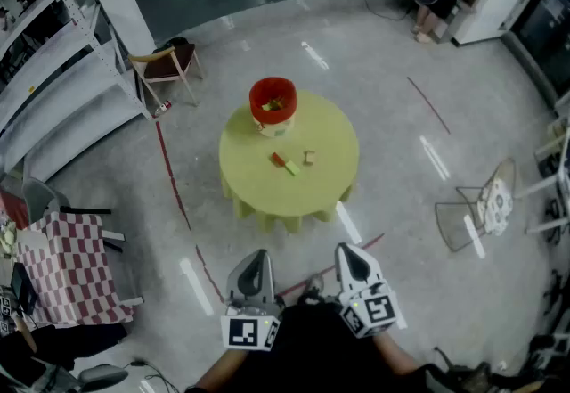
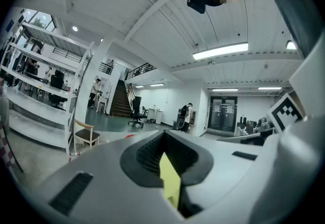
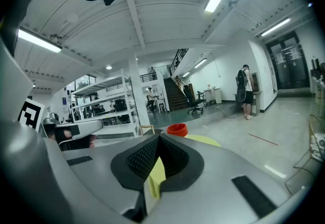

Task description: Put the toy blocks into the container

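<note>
On round yellow-green-clothed counter (image 1: pixel 258 195): red round container (image 1: pixel 272 102) at far edge; near middle, small red block (image 1: pixel 277 159) lying against green block (image 1: pixel 290 168), tan block (image 1: pixel 309 157) close by.

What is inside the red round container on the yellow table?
Inside the red round container, a few small green and yellowish toy pieces show. Its near wall hides the rest of the bottom.

A: Where do we log the container (image 1: pixel 272 101)?
B: On the worktop (image 1: pixel 258 195), far edge. Blocks (image 1: pixel 286 165) lie mid-worktop, nearer us.
A: Around it?
B: We see a chair (image 1: pixel 166 64) behind-left, shelving (image 1: pixel 62 79) further left, both on the floor (image 1: pixel 401 97).
</note>
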### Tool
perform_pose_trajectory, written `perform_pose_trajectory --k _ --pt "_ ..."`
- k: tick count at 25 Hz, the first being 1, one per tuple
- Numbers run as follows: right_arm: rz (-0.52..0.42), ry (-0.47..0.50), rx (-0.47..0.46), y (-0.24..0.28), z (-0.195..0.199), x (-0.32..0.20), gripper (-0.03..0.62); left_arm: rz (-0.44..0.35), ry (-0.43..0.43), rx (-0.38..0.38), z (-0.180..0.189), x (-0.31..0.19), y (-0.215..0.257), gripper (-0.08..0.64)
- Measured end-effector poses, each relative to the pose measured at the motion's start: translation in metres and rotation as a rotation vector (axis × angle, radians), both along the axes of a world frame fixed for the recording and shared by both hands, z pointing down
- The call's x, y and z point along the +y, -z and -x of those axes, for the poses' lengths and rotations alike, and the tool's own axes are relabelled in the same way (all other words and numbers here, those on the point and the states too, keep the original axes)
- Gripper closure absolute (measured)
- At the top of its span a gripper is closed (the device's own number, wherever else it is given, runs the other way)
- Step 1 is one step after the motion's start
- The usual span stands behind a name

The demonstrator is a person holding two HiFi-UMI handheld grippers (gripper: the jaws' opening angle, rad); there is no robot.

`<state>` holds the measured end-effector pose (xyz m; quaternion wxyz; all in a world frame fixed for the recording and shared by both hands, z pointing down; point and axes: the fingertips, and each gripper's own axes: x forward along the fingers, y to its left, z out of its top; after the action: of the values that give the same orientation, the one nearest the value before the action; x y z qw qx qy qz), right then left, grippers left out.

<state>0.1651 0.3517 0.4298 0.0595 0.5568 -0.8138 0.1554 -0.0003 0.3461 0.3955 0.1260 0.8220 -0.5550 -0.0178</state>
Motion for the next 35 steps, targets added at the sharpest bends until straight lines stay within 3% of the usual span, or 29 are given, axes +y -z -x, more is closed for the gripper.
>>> perform_pose_trajectory --k 12,19,26,35 --pt "0.01 -0.027 -0.04 -0.001 0.011 -0.004 0.595 0.004 -0.009 0.004 0.018 0.0 -0.004 0.561" --pt "-0.005 -0.071 -0.001 0.001 0.031 -0.009 0.595 -0.026 -0.027 -0.046 0.056 -0.011 -0.002 0.561" --pt "-0.008 -0.126 0.018 -0.009 0.056 -0.005 0.595 -0.036 -0.048 -0.025 0.09 -0.016 -0.005 0.561" --pt "0.007 -0.162 0.037 -0.018 0.063 -0.015 0.595 -0.013 -0.101 0.018 0.085 -0.024 -0.017 0.561"
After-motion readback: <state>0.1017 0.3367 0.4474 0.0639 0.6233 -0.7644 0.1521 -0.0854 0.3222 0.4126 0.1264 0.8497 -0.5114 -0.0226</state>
